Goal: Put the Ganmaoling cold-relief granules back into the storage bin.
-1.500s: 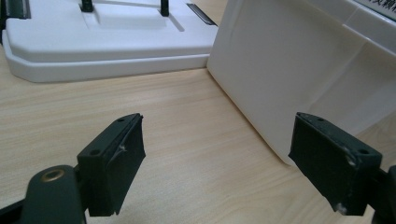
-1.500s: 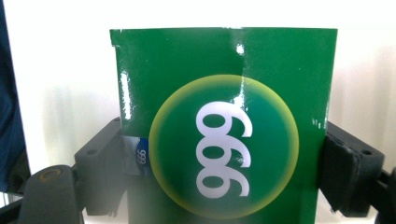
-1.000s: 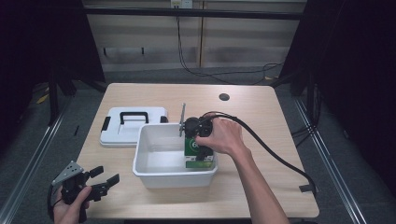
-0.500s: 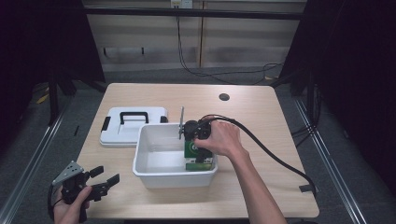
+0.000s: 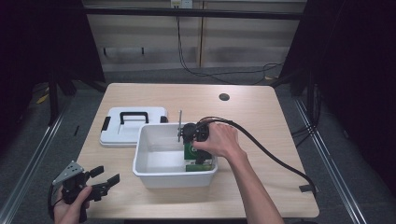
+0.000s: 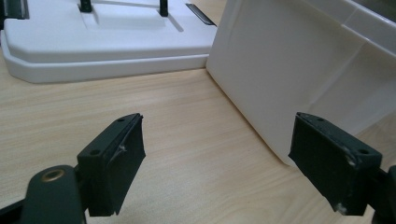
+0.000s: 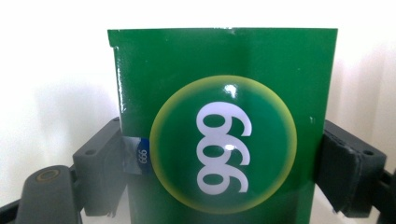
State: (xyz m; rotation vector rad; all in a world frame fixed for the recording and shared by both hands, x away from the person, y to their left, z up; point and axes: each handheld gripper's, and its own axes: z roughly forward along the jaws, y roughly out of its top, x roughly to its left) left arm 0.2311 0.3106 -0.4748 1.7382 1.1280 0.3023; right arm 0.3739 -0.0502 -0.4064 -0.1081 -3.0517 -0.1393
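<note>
**Green box gripped inside white bin**

From my remote seat, I see the right gripper (image 5: 194,140) reaching down into the white bin (image 5: 154,170) at the middle of the table (image 5: 261,112), its two black pads pressed against opposite sides of a green box (image 7: 224,140). In the right gripper view the box stands between the jaws, each pad touching a side wall, and a yellow-ringed circle on its glossy face carries white numerals that read as 999 or 666 depending on which way up the box is. The bin's pale wall glows behind it. In the high view the green box (image 5: 198,156) sits at the bin's 3 o'clock end, close against that wall, with my right hand (image 5: 219,140) wrapped over the gripper and a black cable trailing off toward 4 o'clock.

The left gripper (image 5: 100,179) rests low at the table's 7 o'clock corner, held in my left hand (image 5: 70,205), its fingers spread wide and holding nothing. The left gripper view looks across bare wood to the bin's outer wall (image 6: 299,79) at 2 o'clock and the white lid (image 6: 107,46) at 11 o'clock.

That lid (image 5: 130,126), with a black handle on top, lies flat on the table just beside the bin at its 10 o'clock corner.
</note>
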